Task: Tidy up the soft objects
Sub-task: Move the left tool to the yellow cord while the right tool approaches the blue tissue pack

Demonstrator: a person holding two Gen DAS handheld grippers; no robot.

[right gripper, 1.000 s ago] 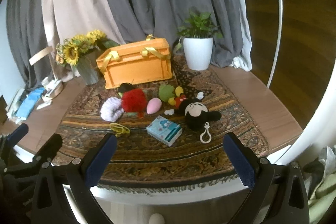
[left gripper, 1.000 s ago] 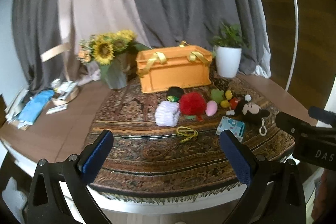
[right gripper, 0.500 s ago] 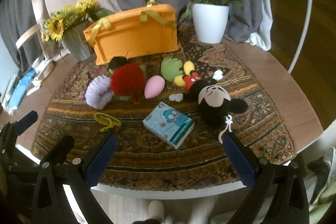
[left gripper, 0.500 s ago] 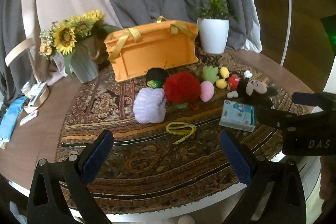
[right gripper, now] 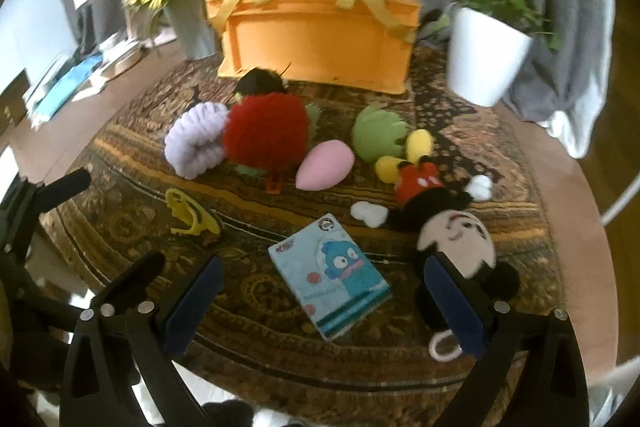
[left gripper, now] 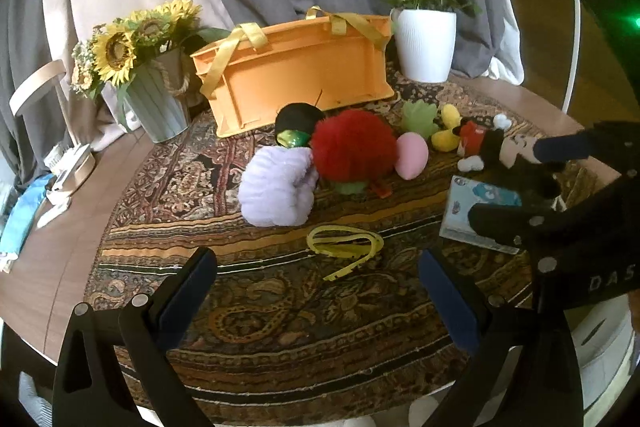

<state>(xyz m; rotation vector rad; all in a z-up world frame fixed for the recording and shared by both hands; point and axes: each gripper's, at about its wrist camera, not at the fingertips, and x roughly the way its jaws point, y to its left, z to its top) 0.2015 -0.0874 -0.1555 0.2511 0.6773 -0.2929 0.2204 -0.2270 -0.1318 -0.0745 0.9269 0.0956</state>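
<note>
Both rigs look the same: the left hand-held gripper (left gripper: 318,291) and right hand-held gripper (right gripper: 324,301) are matte black plastic frames with triangular cutouts, silver screws at the joints and dark blue rubbery pads (left gripper: 448,301) inside the fingers, plus white "DAS" lettering on the right one's side

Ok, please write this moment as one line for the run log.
phase: approach | left gripper: open, empty, above rug | right gripper: open, empty, over blue card | toys outside orange box
</note>
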